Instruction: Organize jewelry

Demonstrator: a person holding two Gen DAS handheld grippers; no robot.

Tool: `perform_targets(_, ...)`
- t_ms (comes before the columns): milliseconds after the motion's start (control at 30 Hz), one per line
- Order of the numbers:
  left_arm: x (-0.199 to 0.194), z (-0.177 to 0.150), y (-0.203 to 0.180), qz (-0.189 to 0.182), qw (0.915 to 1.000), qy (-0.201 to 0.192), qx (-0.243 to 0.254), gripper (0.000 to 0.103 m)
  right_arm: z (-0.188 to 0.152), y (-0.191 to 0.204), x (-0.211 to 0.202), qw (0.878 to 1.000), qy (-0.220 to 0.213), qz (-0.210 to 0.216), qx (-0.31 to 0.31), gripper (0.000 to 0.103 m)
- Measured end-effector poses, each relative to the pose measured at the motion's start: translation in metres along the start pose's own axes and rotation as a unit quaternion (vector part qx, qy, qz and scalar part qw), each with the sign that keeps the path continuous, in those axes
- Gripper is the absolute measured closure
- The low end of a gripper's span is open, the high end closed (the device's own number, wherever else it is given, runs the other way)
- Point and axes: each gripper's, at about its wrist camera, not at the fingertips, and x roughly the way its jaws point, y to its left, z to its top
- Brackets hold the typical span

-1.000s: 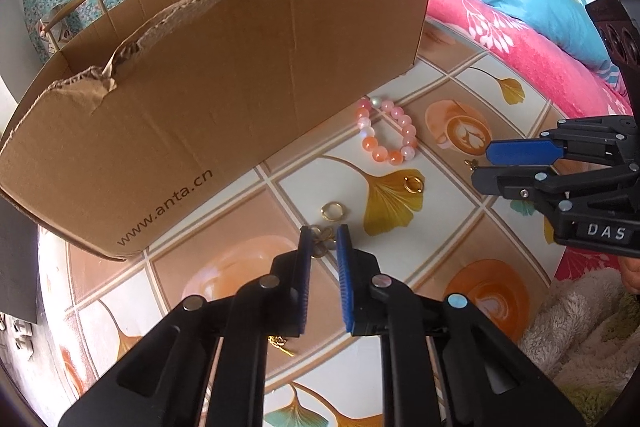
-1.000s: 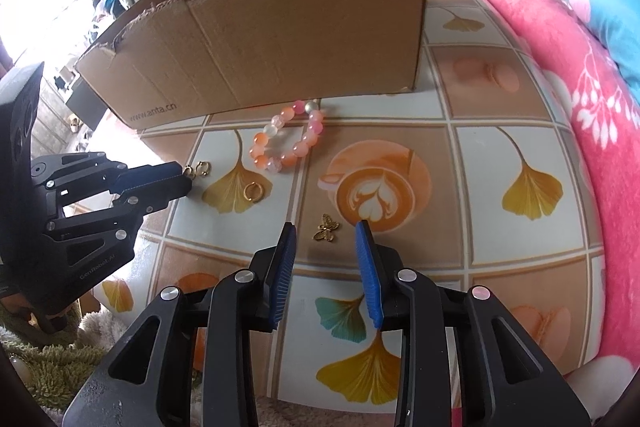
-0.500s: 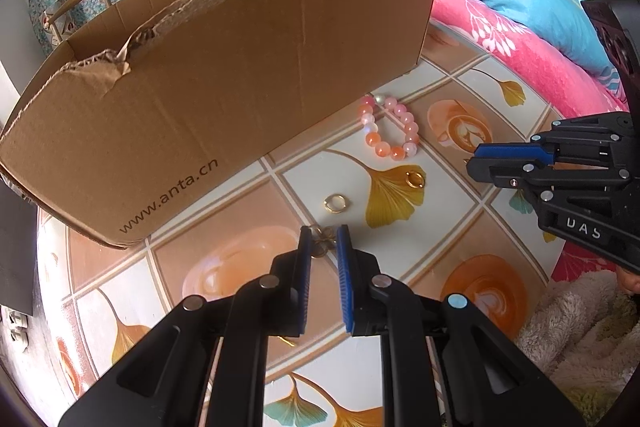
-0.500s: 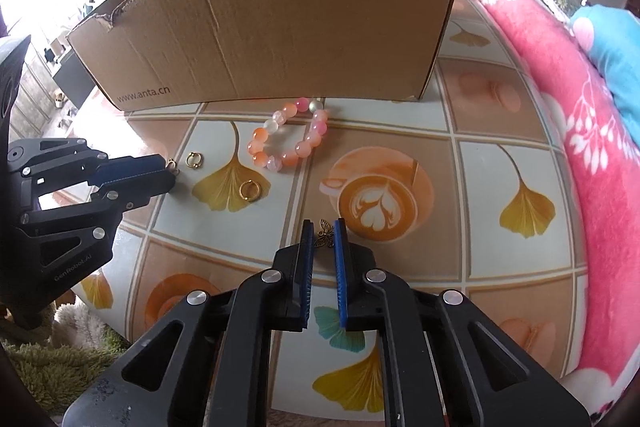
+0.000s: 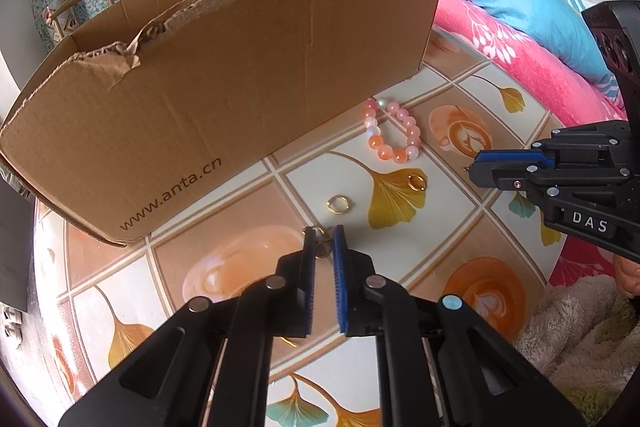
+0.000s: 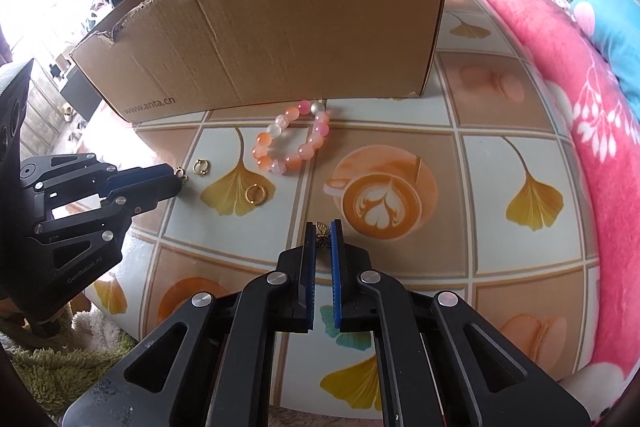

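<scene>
Left gripper [image 5: 323, 241]: my jaws have just been closing, clamped on small gold earring [image 5: 321, 247].
Right gripper [image 6: 322, 233]: pinching butterfly charm [image 6: 322, 231].
Upper frame: cardboard box [image 6: 280, 39] walls off the tablecloth [image 6: 500, 107].
Centre: bead bracelet [image 6: 292, 143], gold rings [image 6: 255, 194] lie loose.

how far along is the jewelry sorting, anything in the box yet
Nothing visibly done: the cardboard box's inside is hidden. In hand: the right gripper has just closed on a butterfly charm, and the left gripper pinches a small gold piece, both low at the table. Left on the tablecloth: the bead bracelet and two gold rings.
</scene>
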Motion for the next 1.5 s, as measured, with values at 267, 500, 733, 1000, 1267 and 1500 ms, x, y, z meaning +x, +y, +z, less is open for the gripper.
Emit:
perform_targets(267, -0.002, -0.002, 0.003, 0.000, 1.0000, -0.001, -0.002, 0.103, -0.001, 0.003, -0.007, 1.000, -0.006, -0.001, 0.000, 0.098)
perform_targets(500, -0.009, 0.003, 0.005, -0.011, 0.9999, -0.004, -0.011, 0.080, -0.001, 0.004, -0.009, 1.000, -0.008, 0.002, 0.005, 0.098)
perform_targets(733, 0.003, 0.005, -0.001, 0.004, 1.0000, 0.009, -0.003, 0.074, -0.002, -0.002, -0.009, 1.000, -0.012, 0.008, 0.009, 0.098)
perform_targets(1000, 0.004, 0.006, -0.003, 0.008, 0.9999, 0.003, 0.008, 0.087, -0.002, -0.008, -0.009, 1.000, -0.014, 0.013, 0.015, 0.098)
perform_targets(1267, 0.004, 0.006, -0.006, 0.017, 0.9998, -0.001, 0.012, 0.088, -0.001, -0.011, -0.010, 1.000, -0.017, 0.013, 0.017, 0.098)
perform_targets(1500, 0.003, 0.005, -0.007, 0.015, 0.9998, -0.003, 0.013, 0.088, -0.001, -0.009, -0.013, 1.000, -0.022, 0.012, 0.015, 0.098)
